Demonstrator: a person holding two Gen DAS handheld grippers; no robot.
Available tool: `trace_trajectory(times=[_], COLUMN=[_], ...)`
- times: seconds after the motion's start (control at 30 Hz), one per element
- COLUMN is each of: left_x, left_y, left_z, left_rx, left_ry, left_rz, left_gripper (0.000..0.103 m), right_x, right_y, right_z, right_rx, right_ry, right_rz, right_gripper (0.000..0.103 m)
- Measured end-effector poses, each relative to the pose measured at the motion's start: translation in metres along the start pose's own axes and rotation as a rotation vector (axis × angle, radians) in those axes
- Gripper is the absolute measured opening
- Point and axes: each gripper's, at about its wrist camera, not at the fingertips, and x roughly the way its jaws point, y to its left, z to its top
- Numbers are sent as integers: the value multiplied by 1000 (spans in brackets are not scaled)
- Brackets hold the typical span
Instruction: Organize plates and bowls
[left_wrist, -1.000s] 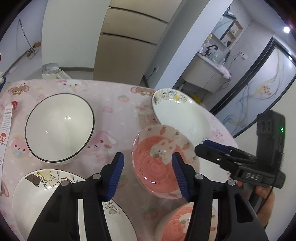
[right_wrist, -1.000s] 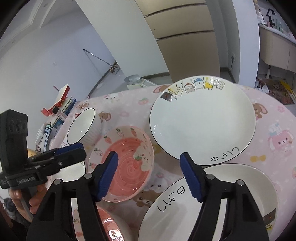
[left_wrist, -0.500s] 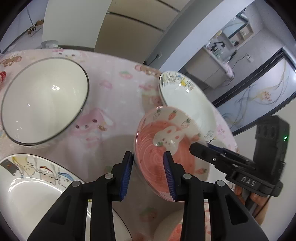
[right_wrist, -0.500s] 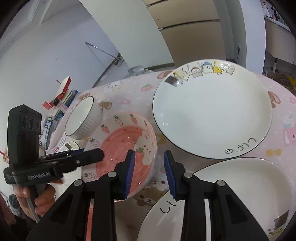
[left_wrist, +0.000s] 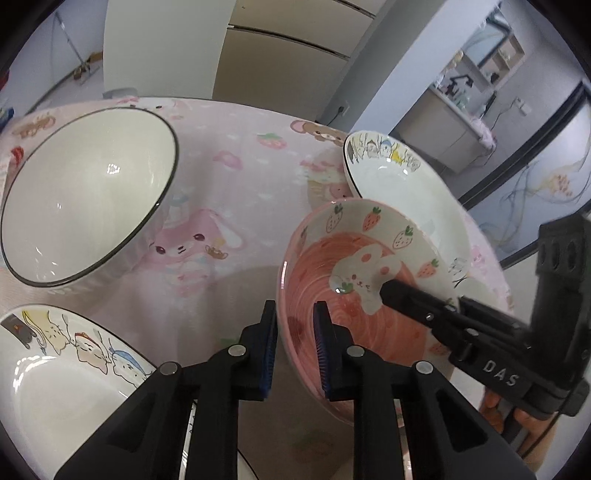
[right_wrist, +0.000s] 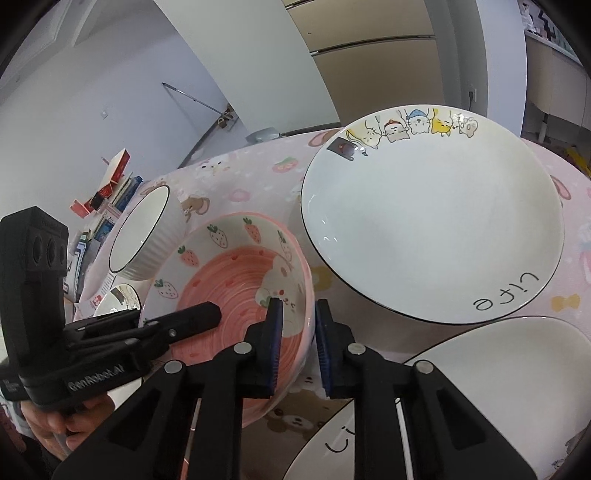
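A pink strawberry bowl (left_wrist: 354, 273) with a rabbit print is held off the pink tablecloth by both grippers. My left gripper (left_wrist: 293, 347) is shut on its near rim. My right gripper (right_wrist: 297, 343) is shut on the opposite rim of the same bowl (right_wrist: 229, 280). Each gripper shows in the other's view, the right gripper (left_wrist: 443, 314) on the right and the left gripper (right_wrist: 155, 328) on the left. A white black-rimmed bowl (left_wrist: 85, 195) stands at the left. A white cat-print plate (right_wrist: 432, 221) lies beyond the pink bowl.
A second cat-print plate (left_wrist: 55, 373) lies at the near left in the left wrist view. Another white plate marked "life" (right_wrist: 461, 402) lies at the near right in the right wrist view. Books and boxes (right_wrist: 110, 195) sit past the table's far left edge.
Both grippers have closed from wide open onto opposite rims of the pink bowl. The bowl has lifted off the cloth and tilted.
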Motion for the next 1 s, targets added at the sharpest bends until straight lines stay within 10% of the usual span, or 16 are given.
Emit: trace_trajectory(times=[0.53,1.0], left_x=[2,-57], left_y=[-4,-30], left_z=[-1,0], left_rx=[44,178], left_ry=[-31,-264], left_rz=[44,117], left_gripper=[17,14], right_x=[0,-40], right_y=[1,23], right_z=[-4,6], right_rx=[-14,-81], right_ry=[-17,-174], right_rz=[-9,-1], right_gripper=[17,14])
